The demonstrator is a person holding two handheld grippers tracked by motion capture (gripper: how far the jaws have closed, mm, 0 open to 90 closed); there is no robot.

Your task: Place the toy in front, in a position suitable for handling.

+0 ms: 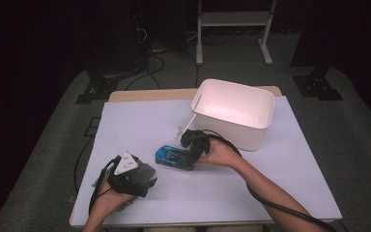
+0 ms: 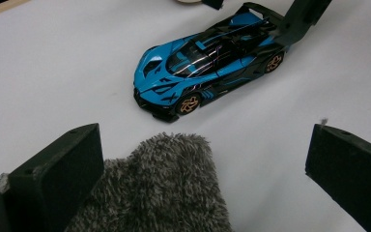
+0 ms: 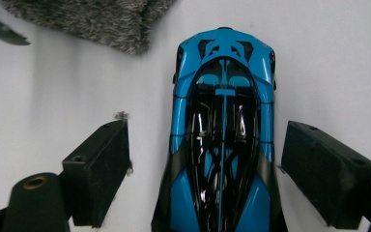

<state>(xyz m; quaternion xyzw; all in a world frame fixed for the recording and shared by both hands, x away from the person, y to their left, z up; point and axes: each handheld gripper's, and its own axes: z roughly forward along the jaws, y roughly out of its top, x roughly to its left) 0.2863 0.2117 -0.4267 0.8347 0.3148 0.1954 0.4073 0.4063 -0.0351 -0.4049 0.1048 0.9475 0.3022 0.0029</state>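
The right gripper [image 3: 205,164] has its fingers released, straddling the blue toy car [image 3: 222,125] with a gap on each side; the left gripper [image 2: 203,169], fingers released too, sits over the grey fuzzy cloth [image 2: 164,193] on the white bench [image 1: 140,125].

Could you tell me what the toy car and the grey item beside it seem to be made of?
Car: probably painted metal or hard plastic, since its blue and black body is glossy with sharp reflections. Grey item: a fuzzy fabric, perhaps fleece or knit, judging by its matte, loose fibres.

The high view looks down over the table [image 1: 140,125]; both gripper views sit close, sharing the blue car [image 2: 207,63].
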